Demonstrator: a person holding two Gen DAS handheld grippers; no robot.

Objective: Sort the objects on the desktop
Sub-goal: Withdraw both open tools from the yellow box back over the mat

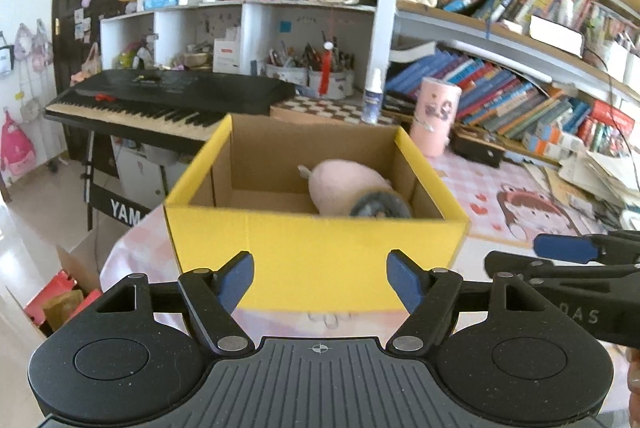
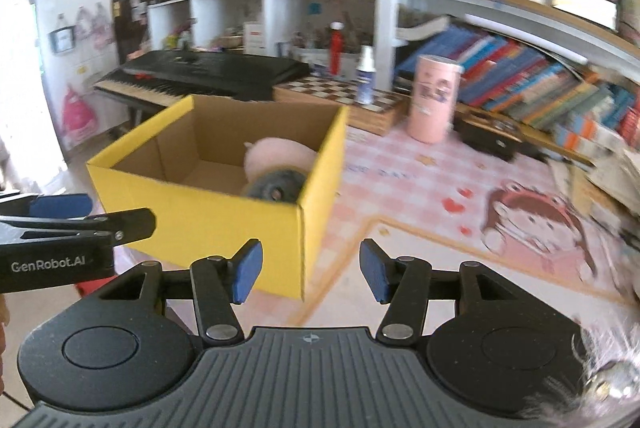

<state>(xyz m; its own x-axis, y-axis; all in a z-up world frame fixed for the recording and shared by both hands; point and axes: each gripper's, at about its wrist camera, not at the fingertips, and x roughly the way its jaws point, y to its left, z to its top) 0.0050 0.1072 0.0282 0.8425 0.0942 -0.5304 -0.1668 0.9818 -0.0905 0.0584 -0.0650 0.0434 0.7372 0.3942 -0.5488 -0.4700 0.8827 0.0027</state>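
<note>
A yellow cardboard box (image 1: 316,252) with plain brown inner walls is seen open at the top, standing on the pink checked table cover (image 1: 492,188). Inside it, toward 3 o'clock of its floor, a pink plush thing (image 1: 344,184) is laid on its side; a dark grey round end (image 1: 380,208) is turned toward the camera.

The lower part of the plush thing is hidden by the box's near wall, so its full shape cannot be told. The right wrist view is blurred at its 3 o'clock side.

"YAM" is read on the stand of the black keyboard (image 1: 168,100), cut off by the box. "GenRobot.AI" is read on the left gripper (image 2: 76,212) in the right wrist view.

The jaws of the left gripper (image 1: 320,280) are held apart with nothing between them. The same is seen at the right gripper (image 2: 310,270).
</note>
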